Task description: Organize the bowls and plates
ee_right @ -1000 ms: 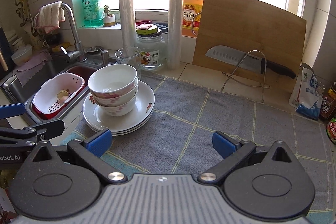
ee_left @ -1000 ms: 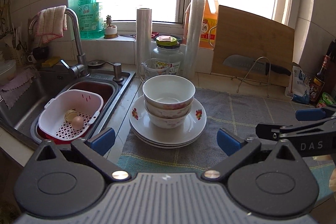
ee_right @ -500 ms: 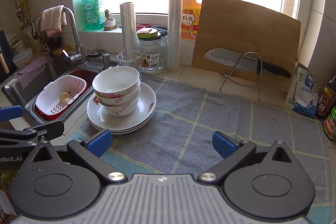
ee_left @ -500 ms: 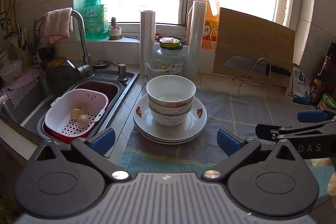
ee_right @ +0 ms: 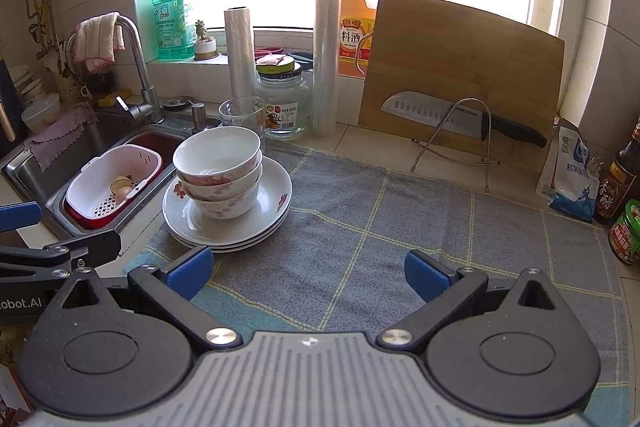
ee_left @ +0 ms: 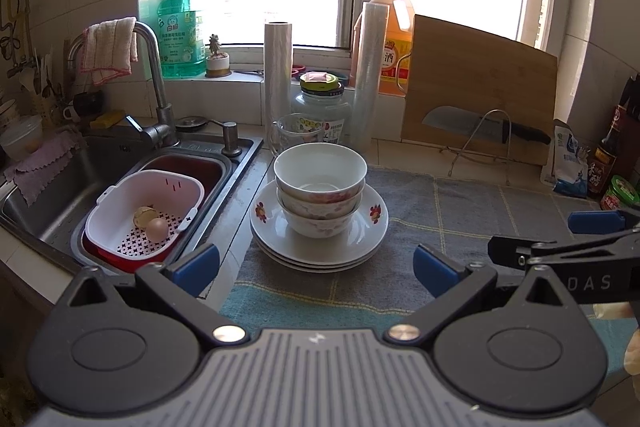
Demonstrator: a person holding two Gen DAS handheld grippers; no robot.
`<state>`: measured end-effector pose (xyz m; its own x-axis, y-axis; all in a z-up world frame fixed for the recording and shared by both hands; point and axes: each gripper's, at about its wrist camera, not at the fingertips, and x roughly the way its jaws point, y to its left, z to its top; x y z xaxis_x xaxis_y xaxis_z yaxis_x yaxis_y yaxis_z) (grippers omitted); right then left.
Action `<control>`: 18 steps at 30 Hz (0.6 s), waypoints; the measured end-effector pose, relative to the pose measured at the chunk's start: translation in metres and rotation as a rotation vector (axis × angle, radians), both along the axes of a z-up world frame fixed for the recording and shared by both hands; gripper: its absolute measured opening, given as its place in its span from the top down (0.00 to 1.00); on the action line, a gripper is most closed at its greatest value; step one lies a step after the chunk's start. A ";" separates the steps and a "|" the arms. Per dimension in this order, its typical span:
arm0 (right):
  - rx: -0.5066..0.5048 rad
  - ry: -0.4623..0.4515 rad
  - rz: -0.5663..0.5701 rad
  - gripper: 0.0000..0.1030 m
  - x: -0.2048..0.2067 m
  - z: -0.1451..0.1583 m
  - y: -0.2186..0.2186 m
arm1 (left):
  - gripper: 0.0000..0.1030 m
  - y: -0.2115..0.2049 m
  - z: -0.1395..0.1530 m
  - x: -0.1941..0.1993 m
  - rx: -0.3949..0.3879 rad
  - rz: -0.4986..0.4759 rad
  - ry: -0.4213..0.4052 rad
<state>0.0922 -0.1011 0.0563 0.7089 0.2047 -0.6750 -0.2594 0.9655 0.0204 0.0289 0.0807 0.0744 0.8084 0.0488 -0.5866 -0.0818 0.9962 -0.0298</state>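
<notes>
Presently the grey checked mat [ee_right: 400,211] covers the counter beside the sink [ee_left: 100,163], and on its sink-side edge rests a stack of plates [ee_left: 320,243] with three nested bowls [ee_left: 320,187] seated in the top plate. Both the left gripper [ee_left: 316,265] and the right gripper [ee_right: 306,269] hang back from the stack, jaws spread wide and holding nothing. Stacking appears complete, or a fresh pick not yet begun; any next move would call for closing on a rim squarely, since the nested bowls could tip.
</notes>
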 end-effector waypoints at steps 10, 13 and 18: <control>-0.005 -0.006 -0.008 0.00 -0.001 0.001 -0.002 | 0.01 -0.001 0.000 0.001 0.004 -0.002 -0.002; -0.007 -0.009 -0.012 0.00 -0.001 0.001 -0.002 | 0.01 -0.002 0.000 0.002 0.007 0.005 -0.003; -0.008 -0.007 -0.016 0.00 0.000 0.000 -0.002 | 0.01 -0.003 -0.001 0.002 0.011 0.014 -0.001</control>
<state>0.0924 -0.1031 0.0560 0.7168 0.1878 -0.6715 -0.2438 0.9698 0.0110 0.0307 0.0776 0.0738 0.8079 0.0665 -0.5855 -0.0954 0.9953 -0.0186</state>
